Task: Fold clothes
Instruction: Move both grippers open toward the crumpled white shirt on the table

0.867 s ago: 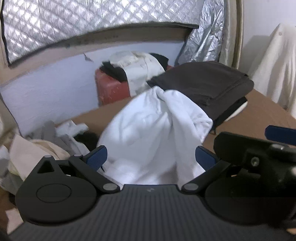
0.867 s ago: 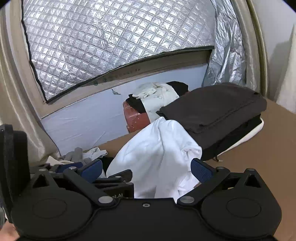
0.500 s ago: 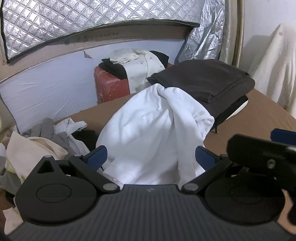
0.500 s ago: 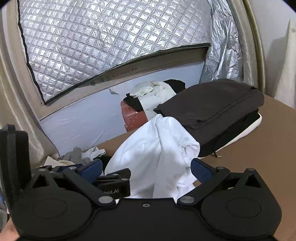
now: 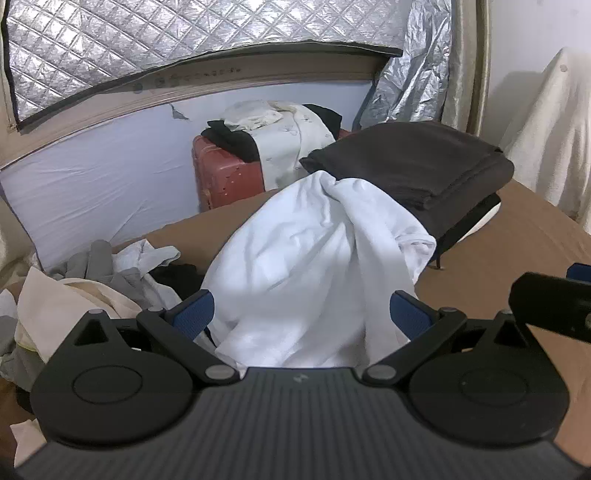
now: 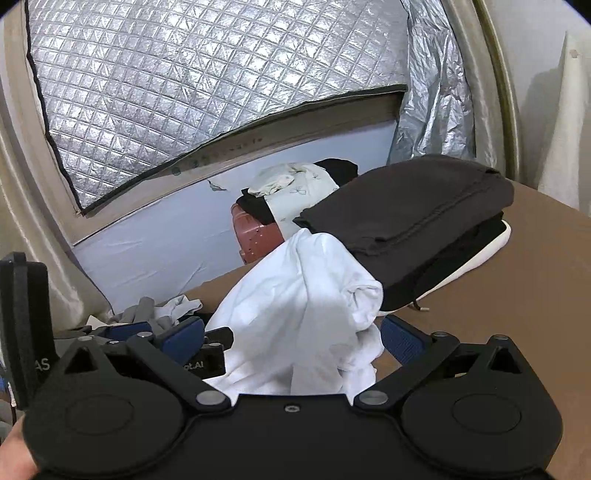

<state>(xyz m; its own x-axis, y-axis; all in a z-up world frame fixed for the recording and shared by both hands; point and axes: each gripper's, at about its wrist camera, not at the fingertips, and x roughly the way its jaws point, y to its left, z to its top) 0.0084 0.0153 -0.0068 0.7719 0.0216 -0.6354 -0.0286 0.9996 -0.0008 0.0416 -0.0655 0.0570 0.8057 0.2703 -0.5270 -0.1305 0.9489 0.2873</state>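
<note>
A crumpled white garment (image 5: pixel 310 266) lies heaped on the brown surface (image 5: pixel 517 236), its far end resting against a stack of folded dark clothes (image 5: pixel 417 162). My left gripper (image 5: pixel 301 314) stands open just in front of the heap, blue pads wide apart on either side of the cloth. In the right wrist view the same white garment (image 6: pixel 299 302) fills the middle, and my right gripper (image 6: pixel 291 336) is open over its near edge. The left gripper's body (image 6: pixel 207 354) shows at the lower left there. Neither gripper holds cloth.
A pile of unfolded grey, cream and white clothes (image 5: pixel 81 288) lies at the left. Behind stands a red suitcase (image 5: pixel 225 177) with clothes draped on top, under a quilted silver cover (image 5: pixel 184 33). A cream cloth (image 5: pixel 546 133) hangs at the right.
Both views have shifted slightly; the right gripper's body has slid toward the right edge of the left wrist view. The white garment keeps its shape and both grippers stay open.
</note>
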